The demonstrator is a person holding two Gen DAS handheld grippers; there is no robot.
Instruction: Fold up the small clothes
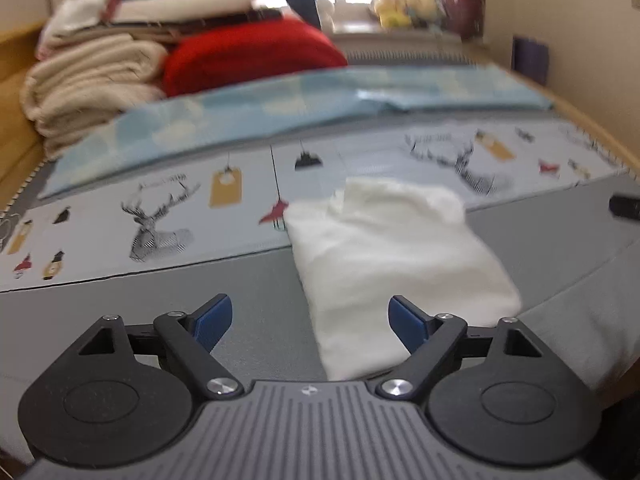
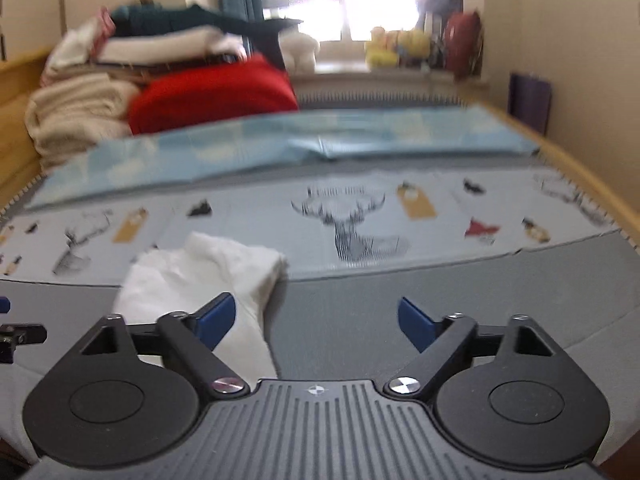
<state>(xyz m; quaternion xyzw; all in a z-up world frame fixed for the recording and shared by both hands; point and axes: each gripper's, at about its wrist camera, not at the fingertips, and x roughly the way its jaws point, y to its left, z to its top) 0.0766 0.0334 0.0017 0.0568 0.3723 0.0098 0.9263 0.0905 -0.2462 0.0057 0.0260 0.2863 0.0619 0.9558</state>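
Observation:
A small white garment lies folded on the grey bed cover, partly over the deer-print sheet. My left gripper hovers above its near edge, jaws wide apart with nothing between the blue pads. In the right wrist view the same white garment lies low on the left. My right gripper stands open over the grey cover to its right, and its left pad overlaps the cloth only in the picture. The other gripper's tip shows at the left edge.
A stack of folded blankets and clothes with a red cushion sits at the far left. A light blue sheet lies across the bed behind the deer-print sheet. A wooden bed frame runs along the right. Grey cloth fills the near right.

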